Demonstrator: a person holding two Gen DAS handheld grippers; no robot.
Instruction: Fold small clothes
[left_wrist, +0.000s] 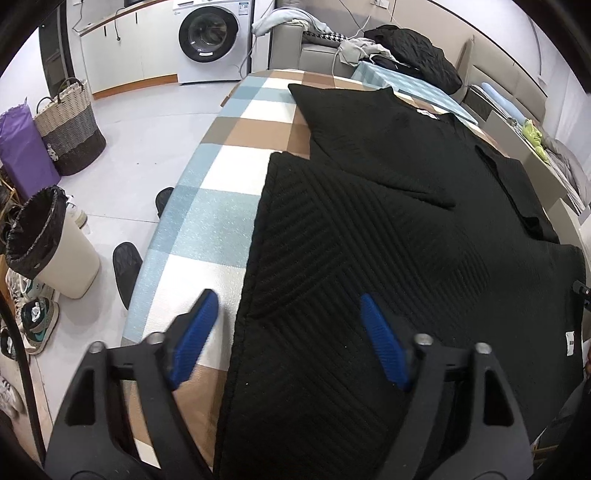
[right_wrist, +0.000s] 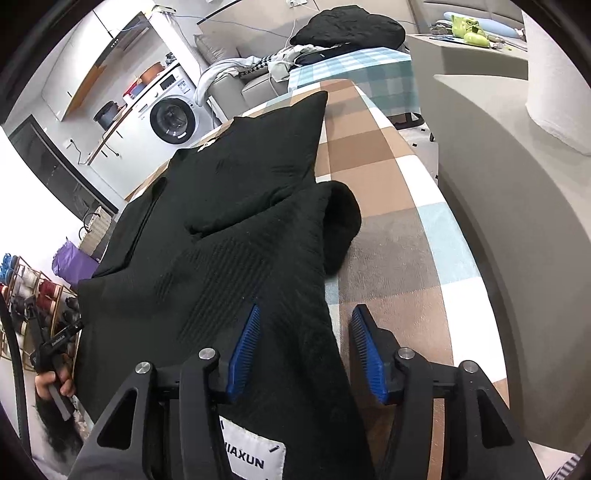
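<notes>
A black ribbed knit garment (left_wrist: 369, 236) lies spread on the checked table cover (left_wrist: 221, 206), with its sleeves folded in over the body. My left gripper (left_wrist: 288, 314) is open just above the garment's left edge, one blue finger over the cover and one over the cloth. The garment also shows in the right wrist view (right_wrist: 229, 229), with a white label (right_wrist: 255, 458) near the camera. My right gripper (right_wrist: 303, 325) is open over the garment's right edge and holds nothing. The left gripper (right_wrist: 55, 343) shows at far left in a hand.
A washing machine (left_wrist: 210, 37) stands at the back. Woven baskets (left_wrist: 70, 129), a purple bag (left_wrist: 22, 151), a lined bin (left_wrist: 48, 240) and shoes (left_wrist: 37, 317) are on the floor to the left. A sofa with piled clothes (left_wrist: 399, 44) lies beyond the table. A grey counter (right_wrist: 491, 192) is at right.
</notes>
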